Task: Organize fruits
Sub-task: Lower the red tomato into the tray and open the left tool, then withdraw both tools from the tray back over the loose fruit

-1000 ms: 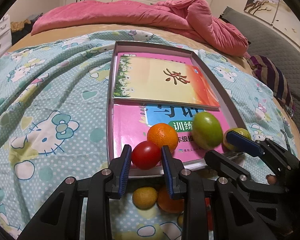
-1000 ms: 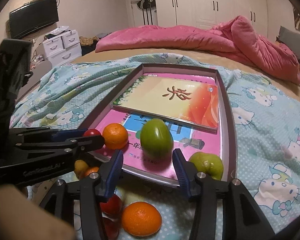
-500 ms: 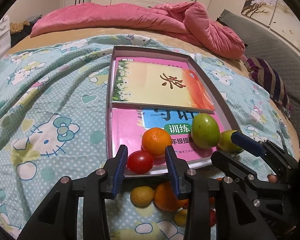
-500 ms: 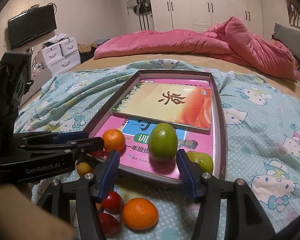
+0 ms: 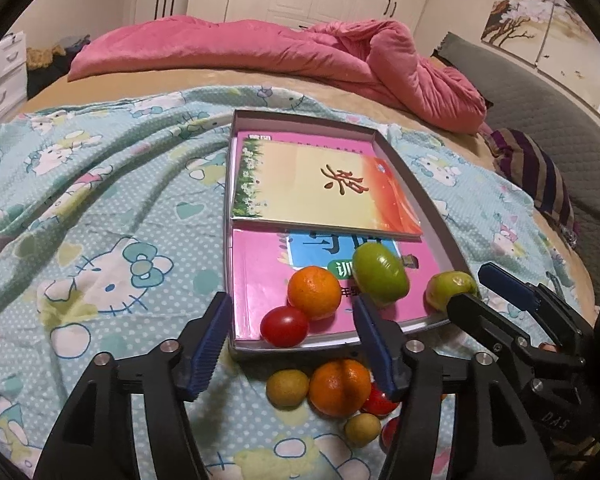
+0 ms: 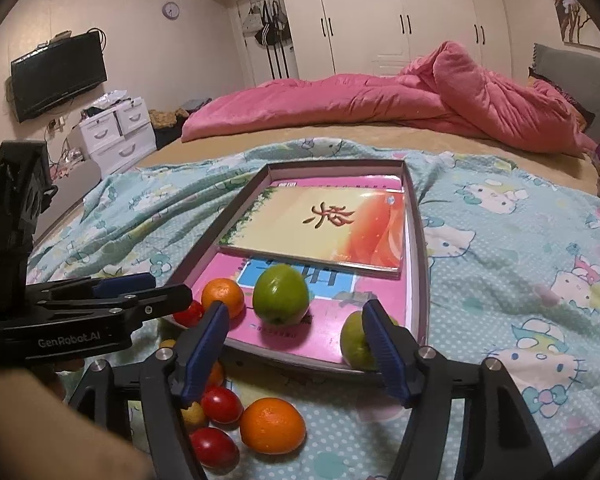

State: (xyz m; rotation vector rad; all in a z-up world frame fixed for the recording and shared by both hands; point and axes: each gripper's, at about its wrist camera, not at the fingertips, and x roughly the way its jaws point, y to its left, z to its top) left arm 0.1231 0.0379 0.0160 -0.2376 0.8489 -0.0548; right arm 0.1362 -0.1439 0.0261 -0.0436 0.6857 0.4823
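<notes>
A shallow grey tray (image 5: 428, 204) (image 6: 418, 240) lies on the bed with books in it. At its near end sit a red tomato (image 5: 284, 326), an orange (image 5: 314, 292) (image 6: 223, 297), a large green fruit (image 5: 380, 274) (image 6: 281, 294) and a smaller green fruit (image 5: 450, 288) (image 6: 354, 346). On the blanket in front of the tray lie another orange (image 5: 339, 387) (image 6: 272, 425), small yellow fruits (image 5: 287, 388) and red tomatoes (image 6: 221, 404). My left gripper (image 5: 292, 344) is open and empty above the tray's near edge. My right gripper (image 6: 296, 350) is open and empty.
A blue Hello Kitty blanket (image 5: 100, 240) covers the near bed. A pink duvet (image 5: 300, 52) is bunched at the back. A striped cloth (image 5: 536, 172) lies at the right. Drawers (image 6: 116, 132) and a TV (image 6: 58, 74) stand to the left.
My left gripper has let go of the red tomato, opened wide and drawn back and up; the tomato rests in the tray. My right gripper has also pulled back and risen.
</notes>
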